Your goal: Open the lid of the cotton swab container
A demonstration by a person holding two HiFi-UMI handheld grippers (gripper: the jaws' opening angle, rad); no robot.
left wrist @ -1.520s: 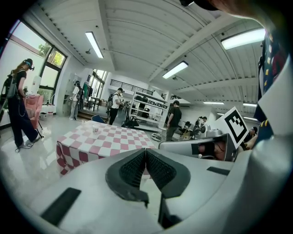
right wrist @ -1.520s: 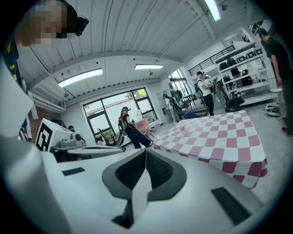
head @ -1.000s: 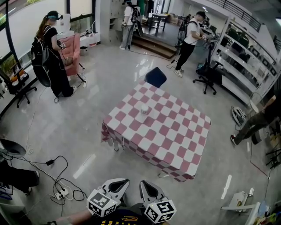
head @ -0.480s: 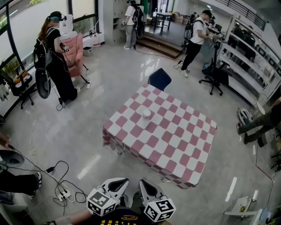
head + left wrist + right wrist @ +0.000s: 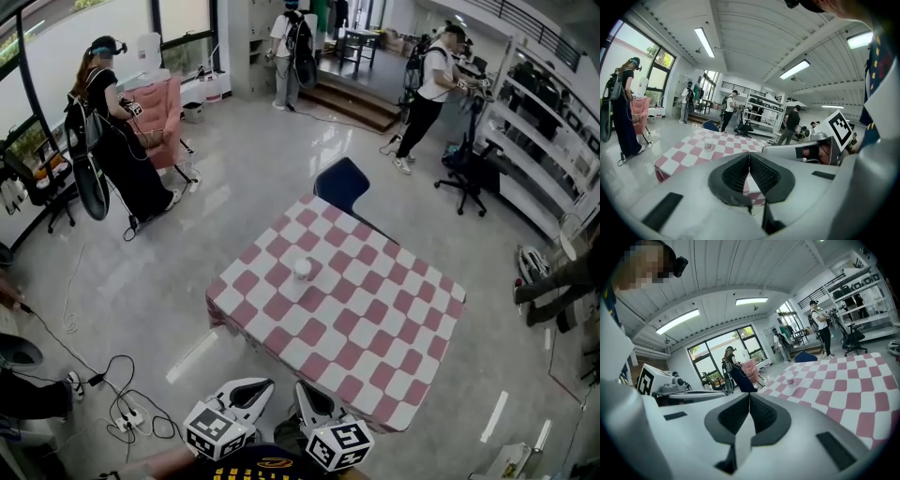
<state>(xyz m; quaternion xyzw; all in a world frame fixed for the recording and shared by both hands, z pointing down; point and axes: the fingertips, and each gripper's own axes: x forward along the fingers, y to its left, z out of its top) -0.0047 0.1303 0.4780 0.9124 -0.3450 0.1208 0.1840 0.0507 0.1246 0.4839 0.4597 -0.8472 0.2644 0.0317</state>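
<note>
White and small, the cotton swab container stands upright on the red-checked table, toward the table's far left part in the head view. The left gripper and right gripper hover off the table's near edge. The left gripper view adds print on the container's side, and jaws pressed together, empty. The right gripper view shows its 2 jaws likewise closed on nothing.

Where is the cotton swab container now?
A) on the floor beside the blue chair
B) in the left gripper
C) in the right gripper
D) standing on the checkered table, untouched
D: the container stands alone on the table; the left gripper and right gripper are shut, empty.
</note>
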